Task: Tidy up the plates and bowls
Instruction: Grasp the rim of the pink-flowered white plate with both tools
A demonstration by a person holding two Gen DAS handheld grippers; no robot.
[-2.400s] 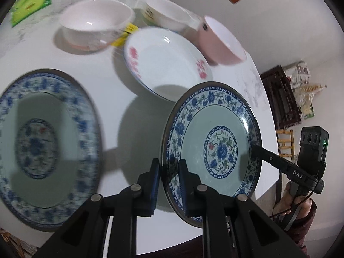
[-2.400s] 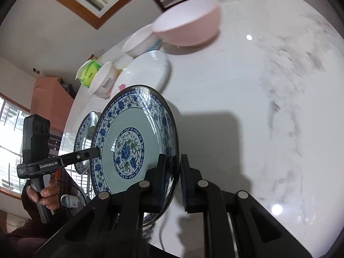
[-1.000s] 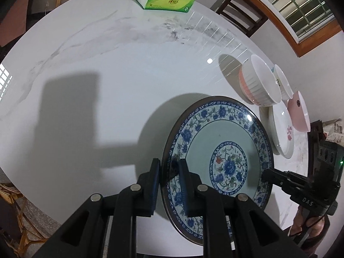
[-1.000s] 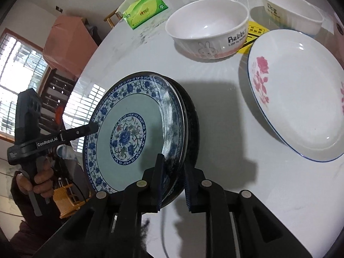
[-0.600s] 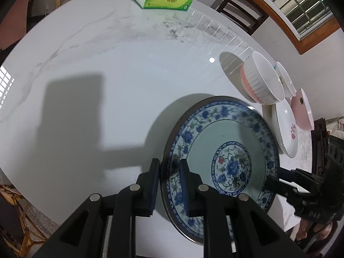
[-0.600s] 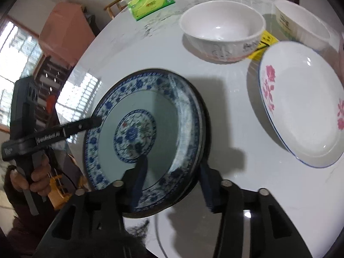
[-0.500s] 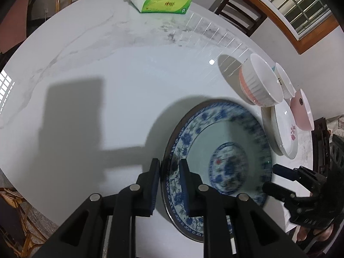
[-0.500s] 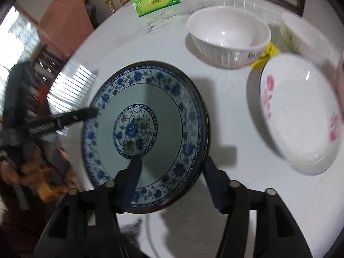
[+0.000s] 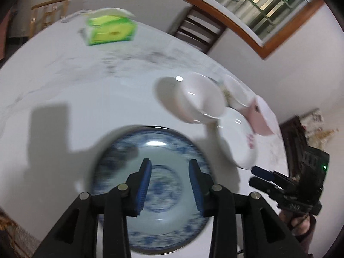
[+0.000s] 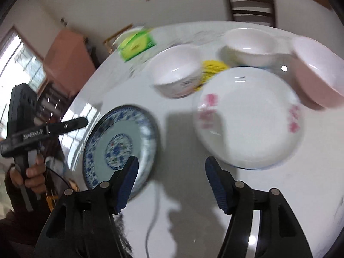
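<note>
with both grippers empty, the blue plate (image 10: 120,148) lies flat on the table (image 9: 75,99) at the left; blur hides whether another sits under it. left gripper (image 9: 169,179) hangs over it, jaws apart, holding nothing. right gripper (image 10: 171,179) is spread wide too, above bare table between the blue plate and the white plate (image 10: 249,118). further right, the white bowl (image 10: 177,76), a second bowl (image 10: 249,48) and the pink bowl (image 10: 316,79) sit unstacked, so i'd say most sorting remains.

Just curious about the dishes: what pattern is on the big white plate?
Pink flowers on white plate, clearest in the right wrist view.
</note>
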